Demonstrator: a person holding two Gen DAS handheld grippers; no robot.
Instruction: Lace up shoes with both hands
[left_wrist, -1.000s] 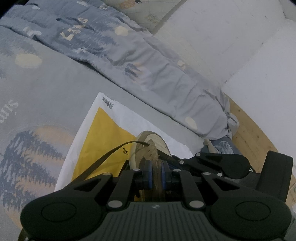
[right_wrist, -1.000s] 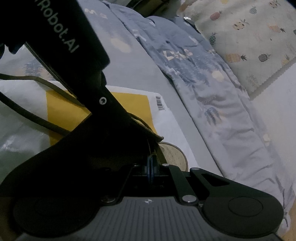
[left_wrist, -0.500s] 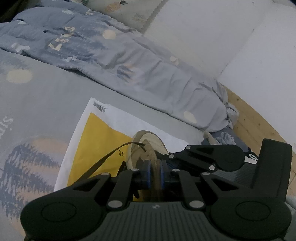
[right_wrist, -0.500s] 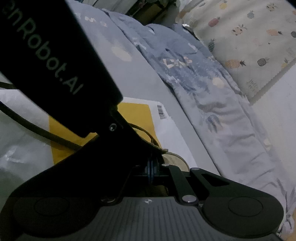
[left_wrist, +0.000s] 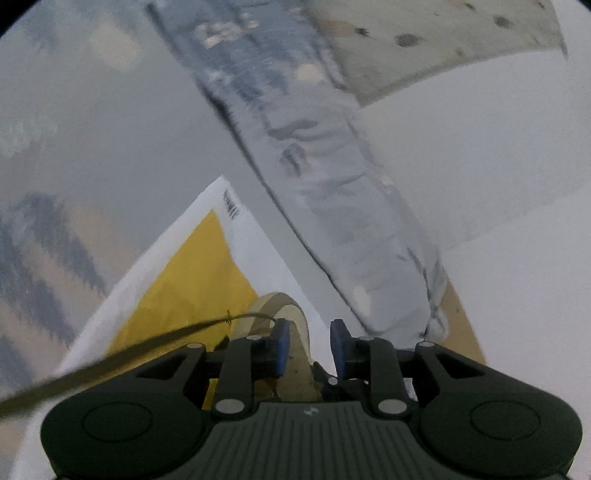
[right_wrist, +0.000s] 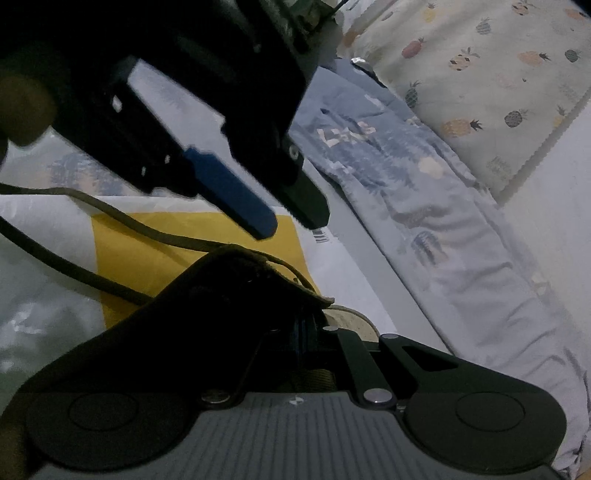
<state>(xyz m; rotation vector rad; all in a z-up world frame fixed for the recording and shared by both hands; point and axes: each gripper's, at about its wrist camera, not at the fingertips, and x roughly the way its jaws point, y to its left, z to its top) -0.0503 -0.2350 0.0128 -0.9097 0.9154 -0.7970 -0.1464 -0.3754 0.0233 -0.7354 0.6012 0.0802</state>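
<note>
The shoe lies on a yellow-and-white bag on the bed, its lace trailing off to the left. The left gripper has just let go of the shoe, its fingers now apart with the toe between them untouched. The right gripper keeps its fingers together down at the shoe, so it alone seems to steady it; what they pinch is too dark to tell.

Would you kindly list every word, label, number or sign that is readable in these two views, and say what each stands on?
Nothing reads clearly enough to quote.
Pale block letters on the blue duvet: upside down and creased, not legible.
Barcode on the white and yellow bag: bars only, digits too small; blurred in the left wrist view.
Small pale emblem on the grey ribbed casing: a mark, no words.
</note>
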